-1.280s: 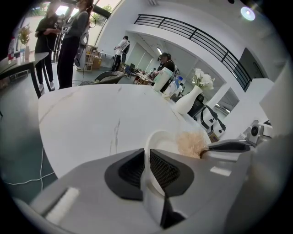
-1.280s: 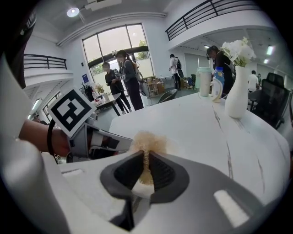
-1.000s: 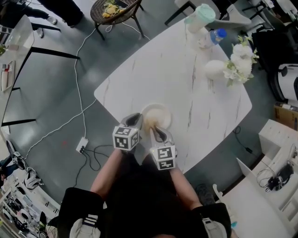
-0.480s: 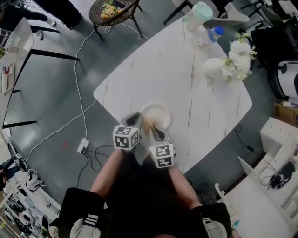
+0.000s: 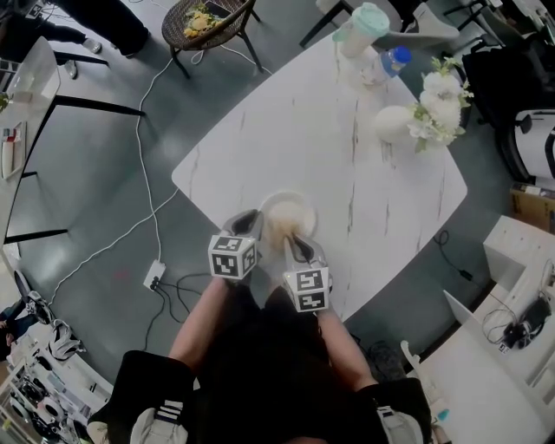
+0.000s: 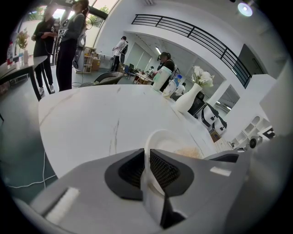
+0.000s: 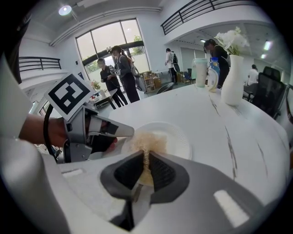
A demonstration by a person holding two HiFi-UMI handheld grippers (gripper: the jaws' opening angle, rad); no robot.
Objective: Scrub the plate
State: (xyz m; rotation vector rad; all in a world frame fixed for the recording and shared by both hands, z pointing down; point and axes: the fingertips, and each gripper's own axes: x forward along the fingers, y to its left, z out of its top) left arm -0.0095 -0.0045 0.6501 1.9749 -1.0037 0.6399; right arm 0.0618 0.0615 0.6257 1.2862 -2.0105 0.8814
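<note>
A white paper plate lies near the front edge of the white marble table. My left gripper is shut on the plate's left rim, which passes between its pads. My right gripper is shut on a beige scrubbing cloth that rests on the plate. In the right gripper view the left gripper reaches the plate's edge from the left.
A white vase with white flowers, a pale green cup and a bottle with a blue cap stand at the table's far corner. A wicker stool stands beyond the table. A cable and power strip lie on the floor at left. Several people stand in the background.
The right gripper and cloth have shifted slightly toward the plate's near right; the left gripper keeps its hold on the rim.
</note>
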